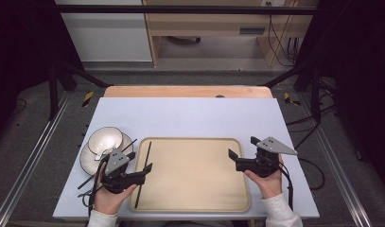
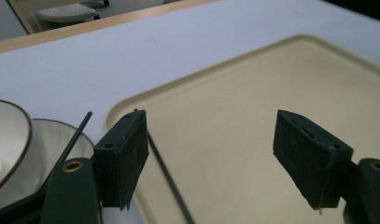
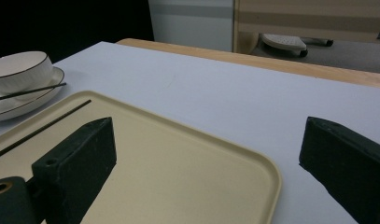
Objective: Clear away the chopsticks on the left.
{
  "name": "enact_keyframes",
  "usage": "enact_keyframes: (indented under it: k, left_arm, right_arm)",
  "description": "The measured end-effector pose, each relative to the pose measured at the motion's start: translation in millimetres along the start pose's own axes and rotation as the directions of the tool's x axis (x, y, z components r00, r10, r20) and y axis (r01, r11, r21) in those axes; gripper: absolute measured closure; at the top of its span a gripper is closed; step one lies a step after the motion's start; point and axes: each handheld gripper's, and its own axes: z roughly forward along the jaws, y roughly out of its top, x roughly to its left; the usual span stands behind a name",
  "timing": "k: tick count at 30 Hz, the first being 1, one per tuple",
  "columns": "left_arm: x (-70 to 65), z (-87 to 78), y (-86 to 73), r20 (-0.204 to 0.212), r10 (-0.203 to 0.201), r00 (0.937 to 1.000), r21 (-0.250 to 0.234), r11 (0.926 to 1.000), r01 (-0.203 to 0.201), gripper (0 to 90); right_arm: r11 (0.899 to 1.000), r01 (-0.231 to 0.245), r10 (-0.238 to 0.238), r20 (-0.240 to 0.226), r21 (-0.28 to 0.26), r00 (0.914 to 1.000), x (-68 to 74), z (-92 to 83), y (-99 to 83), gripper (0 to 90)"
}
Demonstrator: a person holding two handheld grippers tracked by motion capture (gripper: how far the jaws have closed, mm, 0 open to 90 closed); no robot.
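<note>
- Thin black chopstick (image 1: 144,172) lying lengthwise in the beige tray (image 1: 195,146), close along its left rim, running from near edge to far.
- Middle stretch of that chopstick hidden in the high view behind the left gripper (image 1: 144,171); lower part also cut behind the left pad (image 2: 124,156) in the left gripper view, near end out of frame.
- Left gripper jaws spread wide, nothing between the pads, hovering over the tray's left edge just above the chopstick; no contact visible.
- Second black chopstick (image 1: 107,163) resting slantwise across the plate (image 1: 87,161) left of the tray, its near end trailing onto the table by the left hand (image 1: 109,198); part of it lost behind the gripper body.
- White bowl (image 1: 105,138) with dark rim sitting on that plate; something pale inside, too small to identify.
- Bowl and plate cropped at the left edge in both gripper views.
- Right gripper (image 1: 237,152) held over the tray's right rim, jaws apart and empty, right hand (image 1: 268,182) beneath it near the table's right side.
- Pale blue tabletop (image 1: 190,116) otherwise bare; wooden strip along the far edge.
- Background beyond the table dark at both sides; cabinet, cables and floor rails faintly visible.
</note>
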Motion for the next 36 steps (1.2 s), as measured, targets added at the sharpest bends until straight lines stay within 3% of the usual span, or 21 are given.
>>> enact_keyframes:
  k: [3, 7, 16, 21, 24, 36]
  left_arm:
    - [8.6, -7.8, -7.7, 0.021, -0.018, 0.9996, -0.01, 0.9998, 0.018, 26.1]
    - [15.7, -13.6, -15.2, 0.024, -0.014, 0.9996, -0.012, 0.9998, 0.014, 25.7]
    - [31.9, -24.5, -36.3, 0.013, -0.007, 0.9999, 0.035, 0.9994, 0.007, 25.4]
    - [36.8, -25.2, -41.8, -0.011, 0.023, 0.9997, 0.067, 0.9975, -0.022, 26.4]
    - [41.9, -25.4, -46.1, -0.032, 0.02, 0.9993, 0.092, 0.9956, -0.017, 27.0]
    - [78.5, -34.2, -60.3, -0.118, -0.042, 0.9921, 0.111, 0.9922, 0.055, 37.8]
  right_arm:
    - [1.0, 0.001, -0.001, 0.003, 0.002, 1.0, -0.3, 0.7, -0.3, 4.1]
    - [1.0, 0.007, -0.007, 0.002, 0.009, 1.0, 0.2, 1.9, -1.1, 4.1]
    - [1.0, 0.006, -0.006, -0.004, 0.011, 1.0, -0.5, 2.4, -1.9, 4.1]
    - [1.0, 0.006, -0.006, -0.004, 0.013, 1.0, -0.8, 2.5, -2.7, 4.2]
    - [1.0, 0.011, -0.011, -0.006, 0.015, 0.9999, -0.9, 2.8, -3.4, 4.2]
    - [1.0, 0.009, -0.009, -0.007, 0.029, 0.9999, -0.9, 5.2, -5.7, 4.4]
